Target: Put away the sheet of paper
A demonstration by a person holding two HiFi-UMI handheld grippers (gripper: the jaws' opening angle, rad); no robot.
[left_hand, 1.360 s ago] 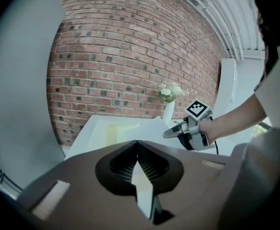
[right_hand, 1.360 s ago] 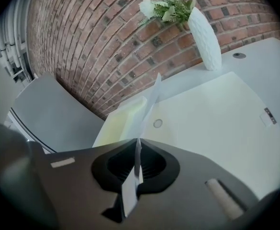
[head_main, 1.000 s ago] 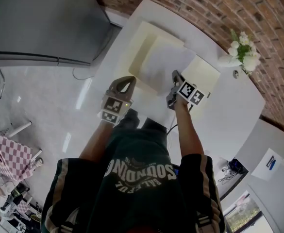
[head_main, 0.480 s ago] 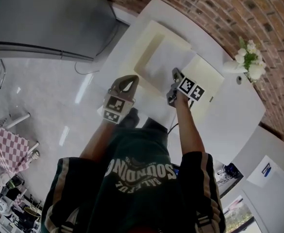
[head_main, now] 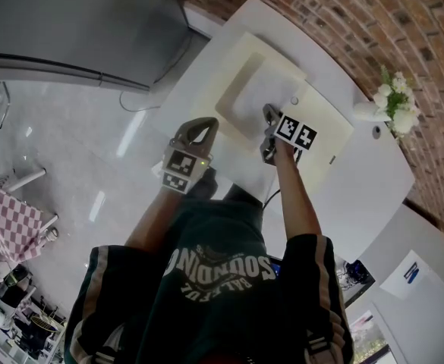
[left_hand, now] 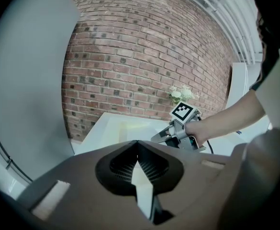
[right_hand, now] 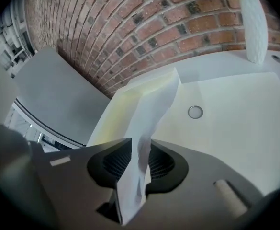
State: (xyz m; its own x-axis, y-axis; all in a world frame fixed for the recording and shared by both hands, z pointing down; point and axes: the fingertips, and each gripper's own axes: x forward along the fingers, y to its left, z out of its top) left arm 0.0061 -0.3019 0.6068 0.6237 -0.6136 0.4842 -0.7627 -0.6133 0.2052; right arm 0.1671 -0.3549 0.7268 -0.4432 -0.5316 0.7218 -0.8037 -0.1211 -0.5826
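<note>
A white sheet of paper [head_main: 261,97] lies over an open cream folder [head_main: 237,78] on the white table [head_main: 358,180]. My right gripper [head_main: 268,114] is at the sheet's near edge. In the right gripper view the paper [right_hand: 151,104] runs crumpled through the gap between the jaws of that gripper [right_hand: 139,150]. The jaws are opening, and the pads stand a little off the sheet. My left gripper [head_main: 205,124] hangs left of the folder, off the table's near edge, shut and empty [left_hand: 137,145]. From the left gripper view, the right gripper [left_hand: 166,134] shows over the table.
A white vase of flowers [head_main: 392,105] stands at the table's far right by the brick wall. A round grommet [right_hand: 195,111] sits in the tabletop beyond the folder. A large grey cabinet [head_main: 70,29] stands to the left. A cable hangs at the table's near edge.
My right gripper has pushed slightly forward over the folder with the sheet. The left gripper has stayed about where it was.
</note>
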